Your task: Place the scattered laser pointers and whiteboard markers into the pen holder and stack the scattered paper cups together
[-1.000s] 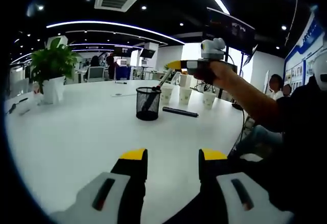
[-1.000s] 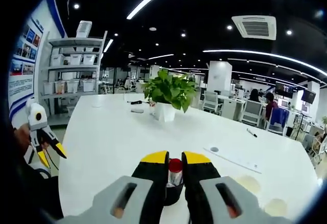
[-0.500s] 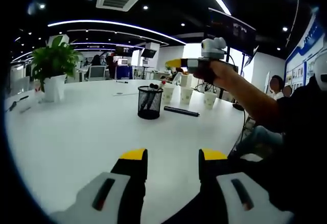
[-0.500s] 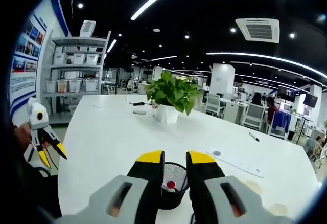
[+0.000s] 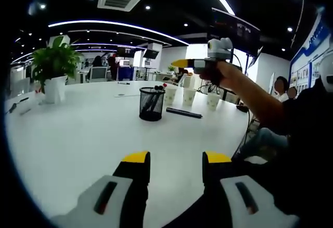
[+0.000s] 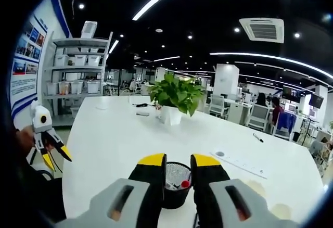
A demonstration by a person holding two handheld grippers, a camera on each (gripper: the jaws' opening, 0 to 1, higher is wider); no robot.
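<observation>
Our right gripper [image 6: 178, 161] hangs open over the holder [image 6: 176, 184]; our left gripper [image 5: 176, 160] is open, well nearer.

Left gripper [image 5: 174, 160], yellow-tipped grey jaws parted with nothing between, low over white tabletop [image 5: 78, 134]. Black wire-mesh pen holder [image 5: 151, 103] upright mid-table, red-capped marker [image 5: 163, 86] and dark pens poking above rim. Long black marker [image 5: 183, 113] flat on table just right of holder. Three white paper cups [image 5: 188, 97] in row behind, apart from each other. Right gripper [image 5: 200, 64], hand-held, raised above cups, yellow tips pointing left. Green potted plant in white pot [image 5: 53, 72] at far left.
</observation>
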